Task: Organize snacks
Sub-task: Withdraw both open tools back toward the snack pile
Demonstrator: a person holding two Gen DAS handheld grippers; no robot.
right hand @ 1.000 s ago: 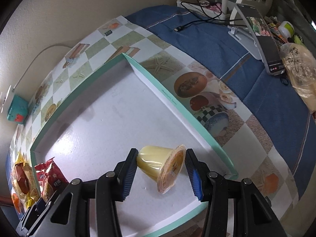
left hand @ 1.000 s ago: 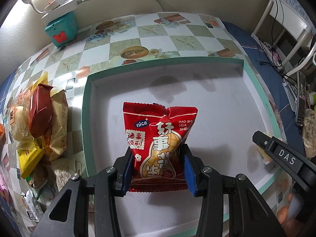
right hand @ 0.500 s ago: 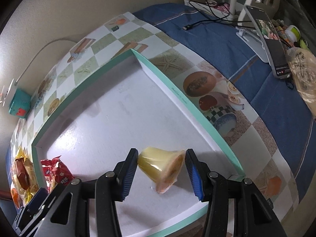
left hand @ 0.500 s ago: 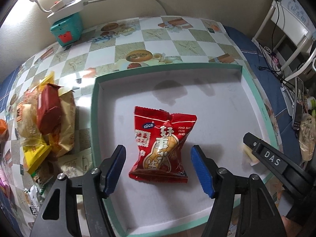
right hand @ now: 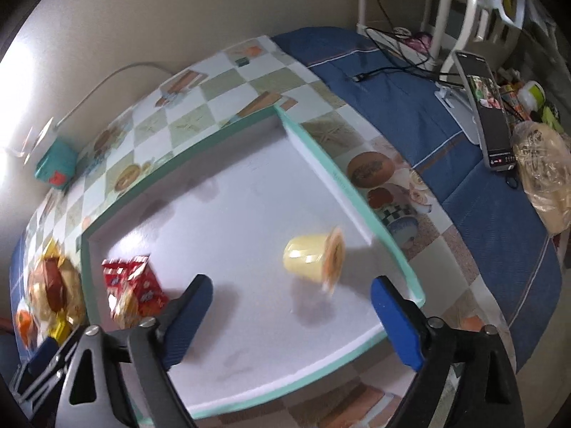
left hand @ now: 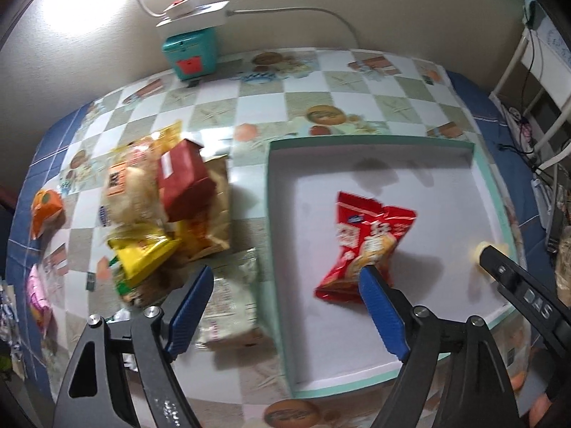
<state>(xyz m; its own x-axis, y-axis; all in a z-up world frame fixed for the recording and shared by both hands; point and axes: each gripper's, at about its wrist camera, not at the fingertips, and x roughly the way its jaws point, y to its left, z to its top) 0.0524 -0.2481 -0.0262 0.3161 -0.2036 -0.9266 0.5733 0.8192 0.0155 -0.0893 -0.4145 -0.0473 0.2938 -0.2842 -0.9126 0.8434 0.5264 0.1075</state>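
A red peanut packet (left hand: 367, 242) lies flat in the white tray with the teal rim (left hand: 271, 214). My left gripper (left hand: 285, 278) hangs above the tray's left wall, its jaws opening, nothing between the pads. Its right fingertip overlaps the packet's lower edge in the picture. A yellow jelly cup (right hand: 310, 256) lies on its side in the tray (right hand: 342, 178). My right gripper (right hand: 291, 285) is above and just short of the cup, jaws opening wide and empty. The red packet (right hand: 132, 289) also shows at the tray's left. Several loose snack packets (left hand: 167, 207) are piled left of the tray.
A white packet (left hand: 228, 303), an orange one (left hand: 46, 207) and a pink one (left hand: 37, 296) lie on the checked cloth. A teal box with a power strip (left hand: 191, 53) stands by the wall. A phone on a stand (right hand: 489, 114), cables and a bread bag (right hand: 546, 178) lie on the right.
Both grippers opened and rose. The left let go of the red packet and shifted left. The right let go of the jelly cup, which now lies in the tray.
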